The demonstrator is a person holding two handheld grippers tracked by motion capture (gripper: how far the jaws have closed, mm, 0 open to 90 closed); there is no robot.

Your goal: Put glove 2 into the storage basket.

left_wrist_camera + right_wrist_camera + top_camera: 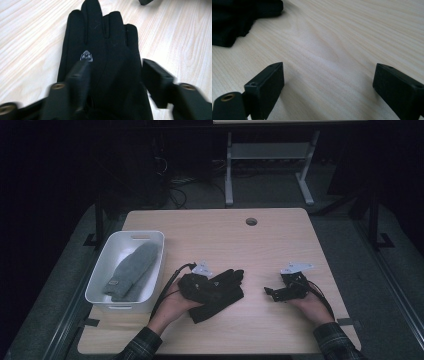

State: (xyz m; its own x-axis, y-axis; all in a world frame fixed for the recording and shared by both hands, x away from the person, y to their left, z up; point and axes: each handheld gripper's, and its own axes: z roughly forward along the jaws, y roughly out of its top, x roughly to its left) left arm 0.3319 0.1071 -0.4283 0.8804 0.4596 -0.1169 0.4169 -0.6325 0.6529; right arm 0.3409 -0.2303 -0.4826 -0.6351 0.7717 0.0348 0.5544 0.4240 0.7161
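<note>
Nearest the table's front edge, both forearms in plaid sleeves come up from below. The left hand (172, 307) rests on the wood, angled inward and holding the left gripper (212, 285) low over the black glove (220, 292), its body pointed toward the table's middle. The right hand (310, 307) lies on the wood too, with the right gripper (272, 292) pointing leftward at the glove but well apart from it.

In the left gripper view the jaws stand spread over the glove's cuff end, one on each side of the palm. The picture is blurred there, so the pads seem not to press the fabric, though one may graze it. The glove lies flat with its fingers pointing away from the jaws. In the right gripper view the jaws are wide apart over bare wood.

Farther left, a grey glove (132, 270) lies in the white bin (100, 270).
</note>
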